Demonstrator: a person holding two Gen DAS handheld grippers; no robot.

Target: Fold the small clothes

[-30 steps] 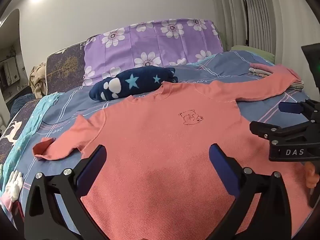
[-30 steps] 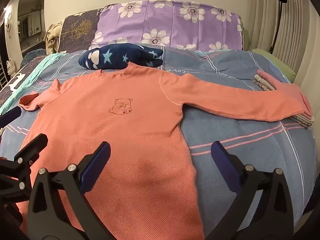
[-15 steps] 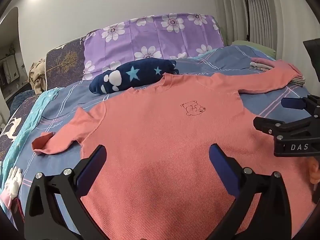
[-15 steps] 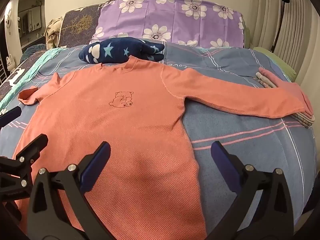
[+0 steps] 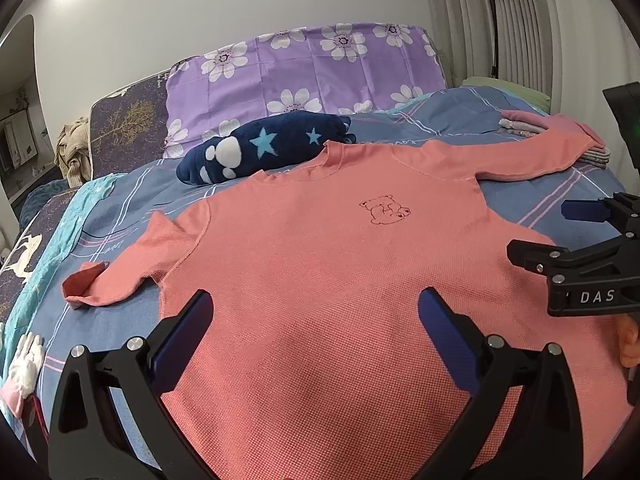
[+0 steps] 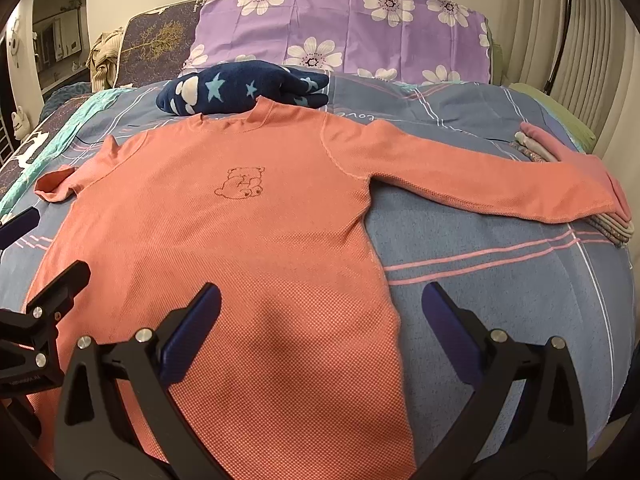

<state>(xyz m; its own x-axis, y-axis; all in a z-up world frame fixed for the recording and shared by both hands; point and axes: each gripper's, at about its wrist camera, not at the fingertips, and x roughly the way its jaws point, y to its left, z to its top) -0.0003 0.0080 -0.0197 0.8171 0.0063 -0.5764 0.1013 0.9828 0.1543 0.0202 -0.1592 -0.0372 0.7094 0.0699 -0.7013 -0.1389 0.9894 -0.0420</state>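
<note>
Shirt [image 5: 320, 280] flat on the bed [image 6: 500, 300], front up, little bear outline on the chest, and nothing folded yet by the look of it. Starting at the far left: a white glove [image 5: 26, 360] lies at the bed's edge, then the shirt's left sleeve [image 5: 120, 272] runs out with its cuff turned over on itself. Next along, the left claw [image 5: 316, 320] hovers over the lower body of the shirt, jaws spread wide, nothing in them. Up behind the collar sits a navy bundle with stars [image 6: 240, 90], touching or just beside the neckline, with a purple flowered pillow [image 6: 344, 28] behind it. Moving right, the right claw [image 6: 320, 316] is wide open too and empty, straddling the shirt's right side seam near the hem. Out at the far right, the long right sleeve [image 6: 480, 176] stretches across the bed and its cuff rests on a small stack of folded clothes [image 6: 612, 228]. My read: this is the set-up for the first fold. The next move calls for each claw to drop and pinch fabric, probably a sleeve or side edge, and carry it in across the body. Watch that right cuff; lifting it could drag the stack.
</note>
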